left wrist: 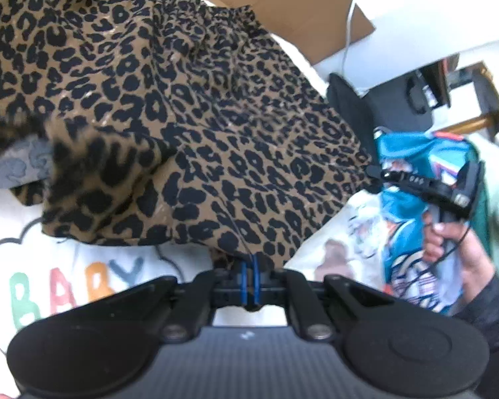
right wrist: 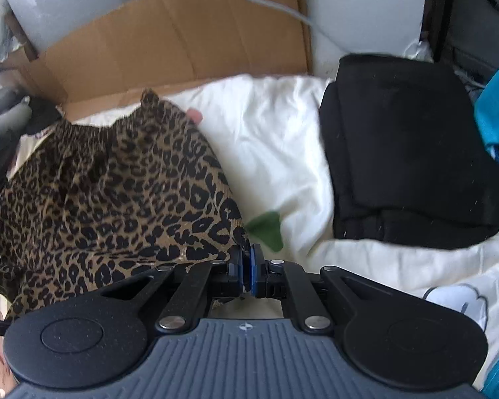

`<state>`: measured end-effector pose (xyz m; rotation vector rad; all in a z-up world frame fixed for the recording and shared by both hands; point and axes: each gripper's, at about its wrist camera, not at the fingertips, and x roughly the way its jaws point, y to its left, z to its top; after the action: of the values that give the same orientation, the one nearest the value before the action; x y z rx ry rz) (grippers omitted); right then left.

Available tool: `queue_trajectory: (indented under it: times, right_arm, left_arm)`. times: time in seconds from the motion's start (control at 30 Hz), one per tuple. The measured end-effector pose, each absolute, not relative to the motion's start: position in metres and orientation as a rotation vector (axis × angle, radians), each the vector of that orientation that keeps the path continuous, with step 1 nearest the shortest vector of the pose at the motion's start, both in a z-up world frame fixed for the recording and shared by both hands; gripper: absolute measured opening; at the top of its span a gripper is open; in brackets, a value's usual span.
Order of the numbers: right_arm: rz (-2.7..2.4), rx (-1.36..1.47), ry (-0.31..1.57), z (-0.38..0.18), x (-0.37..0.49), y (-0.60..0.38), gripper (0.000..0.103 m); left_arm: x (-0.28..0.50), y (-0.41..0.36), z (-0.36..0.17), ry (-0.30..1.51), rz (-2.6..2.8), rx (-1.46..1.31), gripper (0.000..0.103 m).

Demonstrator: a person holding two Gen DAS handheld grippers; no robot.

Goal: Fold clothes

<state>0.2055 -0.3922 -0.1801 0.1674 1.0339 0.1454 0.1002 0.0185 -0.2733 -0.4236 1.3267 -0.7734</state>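
A leopard-print garment (left wrist: 189, 126) with a gathered elastic waist fills most of the left wrist view, lifted over a white "BABY" printed blanket (left wrist: 66, 286). My left gripper (left wrist: 249, 266) is shut on its lower edge. In the right wrist view the same leopard-print garment (right wrist: 116, 186) hangs to the left, and my right gripper (right wrist: 246, 262) is shut on a corner of it. The right gripper (left wrist: 425, 188) also shows at the right of the left wrist view, held by a hand (left wrist: 455, 249).
A folded black garment (right wrist: 412, 153) lies on the white bedding (right wrist: 272, 139) to the right. Flattened cardboard (right wrist: 176, 43) stands behind. A teal printed garment (left wrist: 415, 212) lies at the right. A white cable (right wrist: 266, 0) hangs over the cardboard.
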Motion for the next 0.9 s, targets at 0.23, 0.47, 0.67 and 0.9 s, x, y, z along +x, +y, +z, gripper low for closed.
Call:
queue_trajectory:
  times: [0.23, 0.47, 0.67, 0.9]
  right_arm:
    - [0.127, 0.156, 1.017, -0.170, 0.209, -0.390, 0.002]
    - [0.108, 0.151, 1.027, -0.174, 0.206, -0.392, 0.002]
    - [0.117, 0.144, 1.091, -0.221, 0.210, -0.389, 0.015]
    - [0.110, 0.166, 1.100, -0.239, 0.199, -0.397, 0.042]
  left_arm:
    - [0.097, 0.028, -0.282, 1.350, -0.798, -0.462, 0.004]
    - [0.094, 0.026, -0.284, 1.354, -0.805, -0.408, 0.004]
    - [0.092, 0.021, -0.311, 1.405, -0.689, -0.235, 0.018]
    - [0.093, 0.029, -0.320, 1.407, -0.665, -0.259, 0.040]
